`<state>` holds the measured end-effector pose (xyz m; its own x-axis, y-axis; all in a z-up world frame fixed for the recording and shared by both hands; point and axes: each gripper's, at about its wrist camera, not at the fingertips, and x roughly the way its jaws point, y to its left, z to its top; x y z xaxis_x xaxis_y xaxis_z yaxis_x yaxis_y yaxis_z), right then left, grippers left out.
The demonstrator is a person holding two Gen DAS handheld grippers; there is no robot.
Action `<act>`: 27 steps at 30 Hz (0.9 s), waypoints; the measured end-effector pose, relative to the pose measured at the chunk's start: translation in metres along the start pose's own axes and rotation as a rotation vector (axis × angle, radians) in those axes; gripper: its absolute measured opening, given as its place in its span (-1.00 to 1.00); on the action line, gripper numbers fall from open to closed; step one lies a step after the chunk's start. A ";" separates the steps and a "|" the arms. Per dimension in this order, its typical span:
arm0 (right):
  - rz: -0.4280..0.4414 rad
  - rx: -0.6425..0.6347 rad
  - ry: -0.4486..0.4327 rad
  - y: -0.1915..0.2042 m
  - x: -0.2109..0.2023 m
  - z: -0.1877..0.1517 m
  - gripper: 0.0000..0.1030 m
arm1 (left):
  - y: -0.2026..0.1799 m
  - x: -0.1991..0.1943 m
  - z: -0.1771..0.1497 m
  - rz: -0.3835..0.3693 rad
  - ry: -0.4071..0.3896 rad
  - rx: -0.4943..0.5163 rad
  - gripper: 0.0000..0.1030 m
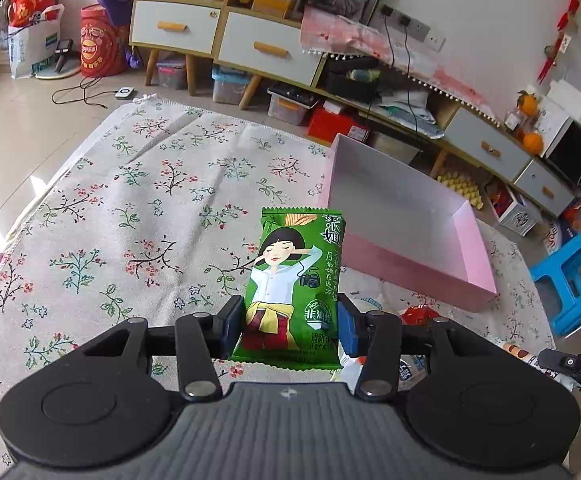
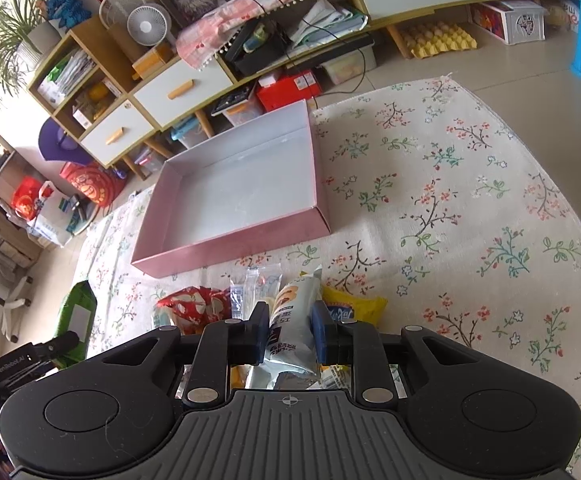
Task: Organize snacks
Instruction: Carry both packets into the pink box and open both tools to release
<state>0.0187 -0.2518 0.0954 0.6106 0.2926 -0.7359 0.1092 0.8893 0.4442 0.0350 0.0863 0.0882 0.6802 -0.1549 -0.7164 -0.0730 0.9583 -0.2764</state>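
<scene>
Left wrist view: my left gripper (image 1: pixel 291 330) is clamped on the green packet (image 1: pixel 294 284) at its lower half, and the packet stands up off the floral cloth (image 1: pixel 110 208). The pink box (image 1: pixel 418 276) lies to the right and farther off, empty as far as I can see. Risk: the grip is low on a puffy, glossy bag, so the top may flop or the film may slide out when I swing toward the box. The packet looks intact: serrated top seal, cartoon figure on the face.

Right wrist view: my right gripper (image 2: pixel 290 334) is closed tight on a silver packet (image 2: pixel 293 320), pinched narrow between the pads, above the snack pile (image 2: pixel 194 306). A yellow packet (image 2: pixel 354 310) touches it at right. The box sits far left. Risk: the squeeze may crush the contents, and lifting may drag neighbours along. The foil is creased at the near end.
</scene>
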 end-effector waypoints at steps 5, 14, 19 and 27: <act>0.006 -0.006 -0.015 0.001 -0.001 0.003 -0.60 | 0.000 -0.001 0.001 -0.017 -0.008 -0.015 -0.14; 0.017 -0.008 -0.019 -0.004 0.005 0.014 -0.68 | -0.001 0.001 0.004 -0.028 -0.009 -0.030 -0.14; 0.026 -0.025 -0.016 -0.001 0.010 0.022 -1.00 | -0.006 0.004 0.009 -0.060 -0.015 -0.041 -0.14; -0.191 -0.462 0.092 0.027 0.050 -0.002 0.05 | -0.014 0.009 0.008 -0.067 -0.007 -0.005 -0.14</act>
<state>0.0509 -0.2123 0.0699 0.5397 0.1212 -0.8331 -0.1591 0.9864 0.0404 0.0479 0.0731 0.0910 0.6885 -0.2168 -0.6920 -0.0310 0.9446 -0.3267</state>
